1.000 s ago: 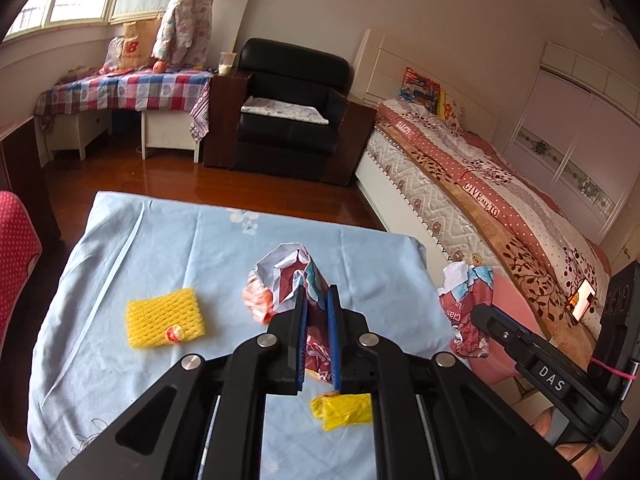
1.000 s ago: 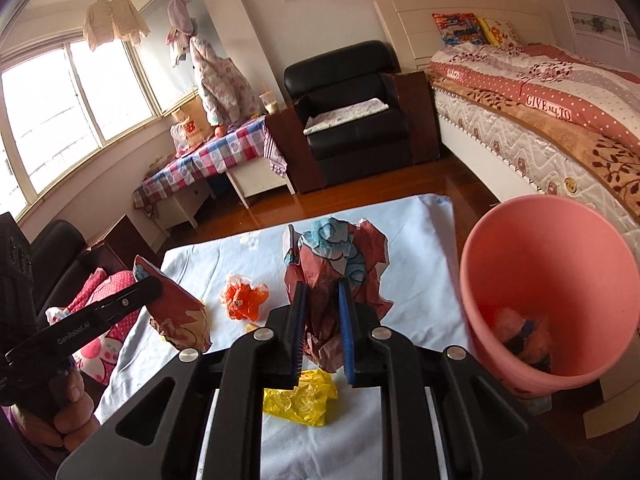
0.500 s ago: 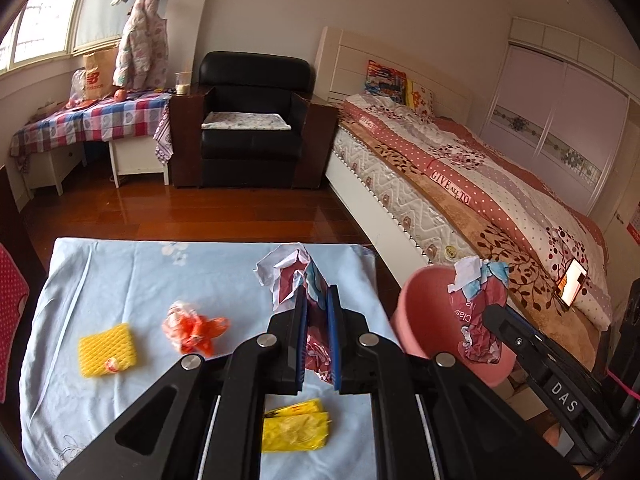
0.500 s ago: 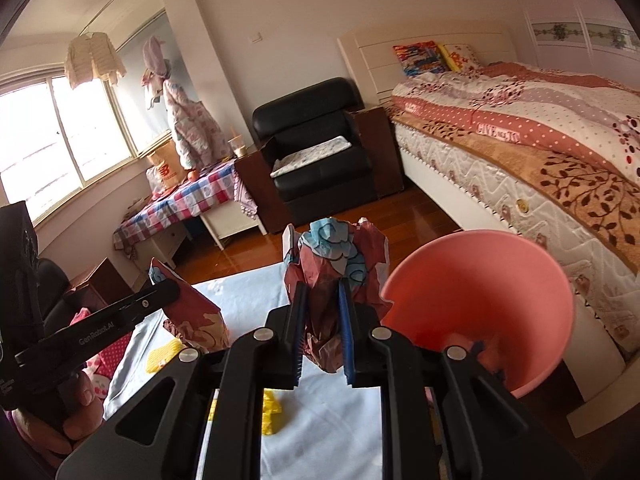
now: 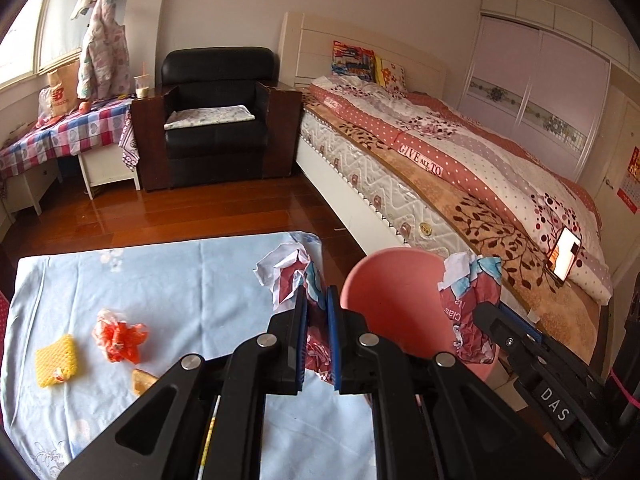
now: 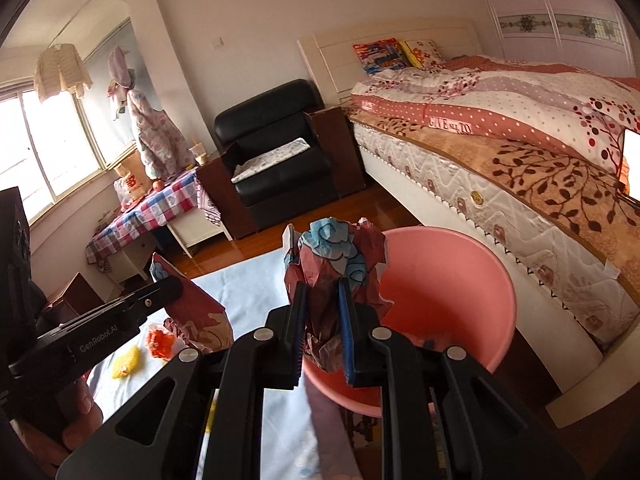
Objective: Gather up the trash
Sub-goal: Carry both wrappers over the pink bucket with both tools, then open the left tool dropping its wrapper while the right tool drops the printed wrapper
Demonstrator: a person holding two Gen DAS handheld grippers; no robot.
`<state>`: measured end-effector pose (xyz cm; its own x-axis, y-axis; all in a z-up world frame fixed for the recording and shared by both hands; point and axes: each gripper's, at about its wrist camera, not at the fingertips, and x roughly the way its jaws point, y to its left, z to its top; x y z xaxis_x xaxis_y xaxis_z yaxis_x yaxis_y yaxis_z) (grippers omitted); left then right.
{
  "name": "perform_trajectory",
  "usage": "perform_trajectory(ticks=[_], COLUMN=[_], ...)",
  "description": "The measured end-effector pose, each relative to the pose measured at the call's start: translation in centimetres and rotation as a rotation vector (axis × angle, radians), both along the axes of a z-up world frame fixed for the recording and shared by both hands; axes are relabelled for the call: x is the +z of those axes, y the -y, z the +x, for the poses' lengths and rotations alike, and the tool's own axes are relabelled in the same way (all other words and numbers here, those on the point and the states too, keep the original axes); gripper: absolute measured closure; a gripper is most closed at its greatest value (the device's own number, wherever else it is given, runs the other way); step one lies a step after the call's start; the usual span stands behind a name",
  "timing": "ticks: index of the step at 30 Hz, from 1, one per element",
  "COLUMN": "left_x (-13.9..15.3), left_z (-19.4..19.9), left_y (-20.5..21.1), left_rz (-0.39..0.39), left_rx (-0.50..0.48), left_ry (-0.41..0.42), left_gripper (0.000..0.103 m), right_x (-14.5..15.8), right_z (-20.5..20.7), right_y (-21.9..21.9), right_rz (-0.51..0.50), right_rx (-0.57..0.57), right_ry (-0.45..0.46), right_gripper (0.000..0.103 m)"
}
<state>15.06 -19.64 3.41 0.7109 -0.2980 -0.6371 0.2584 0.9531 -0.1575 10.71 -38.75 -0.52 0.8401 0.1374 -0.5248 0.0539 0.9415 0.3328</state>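
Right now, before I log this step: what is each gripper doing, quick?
Left gripper: closed on a crumpled wrapper.
Right gripper: closed on a crumpled paper wad, by the pink bin.

"DAS" stands in white on the black right gripper (image 5: 500, 320), low beside the pink bin (image 5: 394, 304). "GenRobot.AI" runs along the black left gripper (image 6: 172, 286), left of the bin. "GIVE ME TO" is printed on a red band of the bedspread (image 5: 420, 158), beyond the bin. A red "NB" logo marks the paper bag (image 5: 60, 94) on the checked table, far left of the bin.
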Motion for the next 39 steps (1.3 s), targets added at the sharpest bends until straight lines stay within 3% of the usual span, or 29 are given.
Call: perform_trajectory(ticks=[23, 35, 38, 39], left_x=[-4.2, -6.9, -7.1, -7.1], left_z=[1.3, 2.0, 2.2, 2.2], left_y=[9.5, 11.4, 11.3, 11.2], left_rz=[-0.001, 0.044, 0.036, 0.031], left_rx=[-0.23, -0.263, -0.261, -0.259], left_ry=[-0.067, -0.109, -0.109, -0.11], left_gripper=[0.095, 0.093, 0.088, 0.08], right_x=[-4.7, -6.9, -7.2, -7.2], right_z=[2.1, 2.7, 2.9, 2.9], right_y=[4.3, 5.6, 5.7, 5.7], right_rz=[0.03, 0.047, 0.05, 0.049], right_rx=[-0.091, -0.116, -0.111, -0.113], right_ry=[-0.098, -0.136, -0.148, -0.151], right_gripper=[0.087, 0.087, 0.087, 0.086])
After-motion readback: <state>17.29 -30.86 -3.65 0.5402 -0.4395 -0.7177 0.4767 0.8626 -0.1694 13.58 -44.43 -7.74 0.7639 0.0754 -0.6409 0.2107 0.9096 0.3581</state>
